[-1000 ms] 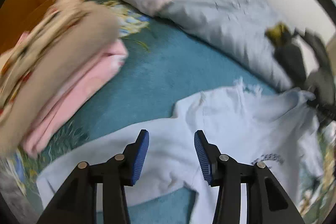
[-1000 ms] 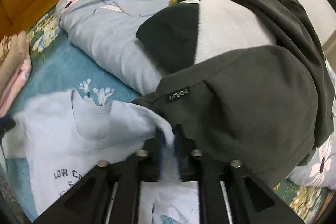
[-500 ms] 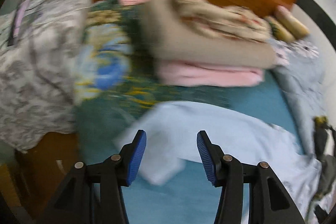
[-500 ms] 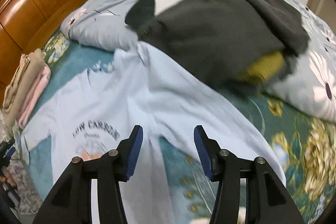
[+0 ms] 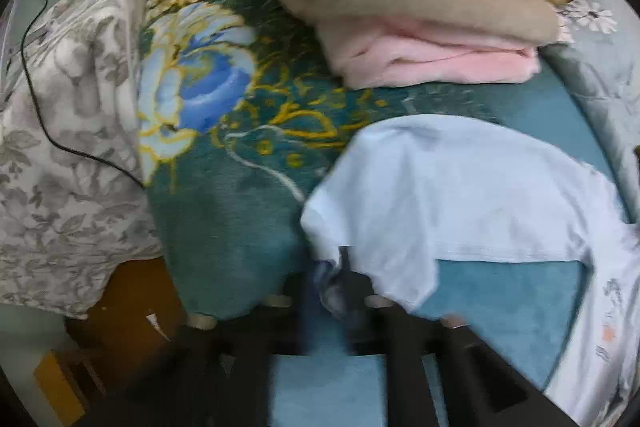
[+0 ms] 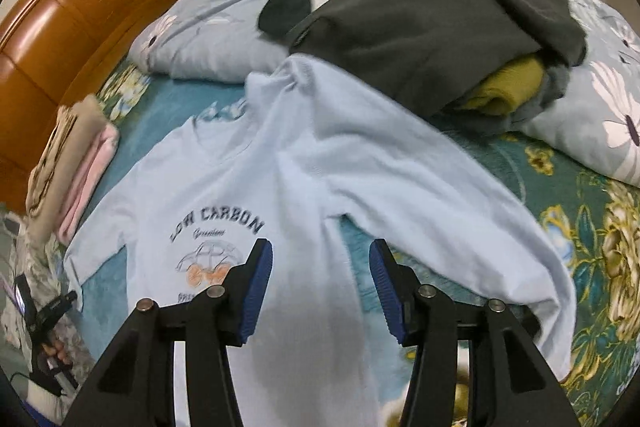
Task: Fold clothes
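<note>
One sweatshirt (image 6: 320, 167) sleeve pinched, left gripper (image 5: 334, 287).

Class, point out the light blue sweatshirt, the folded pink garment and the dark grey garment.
light blue sweatshirt (image 6: 224, 227): right wrist view, chest print.
folded pink garment (image 5: 432, 61): left wrist view, front fold.
dark grey garment (image 6: 420, 23): right wrist view, its middle.

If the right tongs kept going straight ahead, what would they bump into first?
Most likely the light blue sweatshirt, spread right under the open right tongs; the dark clothes pile lies farther on. Depth is hard to judge.
</note>
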`<state>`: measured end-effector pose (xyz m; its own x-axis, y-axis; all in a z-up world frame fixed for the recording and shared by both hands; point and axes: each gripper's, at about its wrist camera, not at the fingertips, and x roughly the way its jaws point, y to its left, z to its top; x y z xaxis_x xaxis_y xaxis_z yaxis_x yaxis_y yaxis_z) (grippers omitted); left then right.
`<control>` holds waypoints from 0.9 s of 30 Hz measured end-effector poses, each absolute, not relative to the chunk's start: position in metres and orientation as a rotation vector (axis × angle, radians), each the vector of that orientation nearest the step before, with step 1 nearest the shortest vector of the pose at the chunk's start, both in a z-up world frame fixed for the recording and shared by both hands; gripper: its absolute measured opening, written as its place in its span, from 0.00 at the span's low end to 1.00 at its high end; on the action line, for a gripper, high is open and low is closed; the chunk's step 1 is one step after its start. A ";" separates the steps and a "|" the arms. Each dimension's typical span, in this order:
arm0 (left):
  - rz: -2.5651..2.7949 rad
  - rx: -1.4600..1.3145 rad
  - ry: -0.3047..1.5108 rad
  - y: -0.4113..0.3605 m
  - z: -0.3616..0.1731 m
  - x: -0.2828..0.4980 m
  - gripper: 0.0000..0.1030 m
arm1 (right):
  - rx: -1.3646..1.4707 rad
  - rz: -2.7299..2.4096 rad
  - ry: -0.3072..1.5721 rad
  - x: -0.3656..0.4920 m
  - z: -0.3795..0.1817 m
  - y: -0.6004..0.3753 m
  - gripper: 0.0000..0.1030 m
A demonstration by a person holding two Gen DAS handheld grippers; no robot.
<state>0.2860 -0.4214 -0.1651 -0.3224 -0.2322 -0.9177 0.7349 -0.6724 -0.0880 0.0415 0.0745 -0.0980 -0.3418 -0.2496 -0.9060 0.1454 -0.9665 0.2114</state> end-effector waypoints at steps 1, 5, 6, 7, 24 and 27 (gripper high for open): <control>-2.070 1.278 0.677 -0.418 -0.158 0.286 0.05 | 1.636 -2.380 -0.130 0.043 -0.099 0.072 0.50; -2.265 1.157 0.644 -0.400 -0.094 0.276 0.05 | 1.617 -2.362 -0.119 0.046 -0.102 0.068 0.50; -2.321 1.114 0.638 -0.396 -0.071 0.270 0.04 | 1.615 -2.359 -0.132 0.046 -0.103 0.070 0.50; -2.369 1.099 0.635 -0.388 -0.055 0.261 0.04 | 1.614 -2.356 -0.148 0.045 -0.104 0.072 0.50; -2.754 1.654 0.763 -0.116 -0.041 0.040 0.05 | 1.671 -2.304 -0.426 0.060 -0.130 0.135 0.50; -2.721 1.800 0.640 -0.068 -0.064 0.015 0.07 | 1.690 -2.308 -0.475 0.066 -0.136 0.152 0.50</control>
<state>0.0148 -0.0684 -0.0640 -0.4020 0.3561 -0.8436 0.0573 -0.9097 -0.4113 0.0658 0.1517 -0.1357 -0.3014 -0.3785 -0.8752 0.0021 -0.9181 0.3963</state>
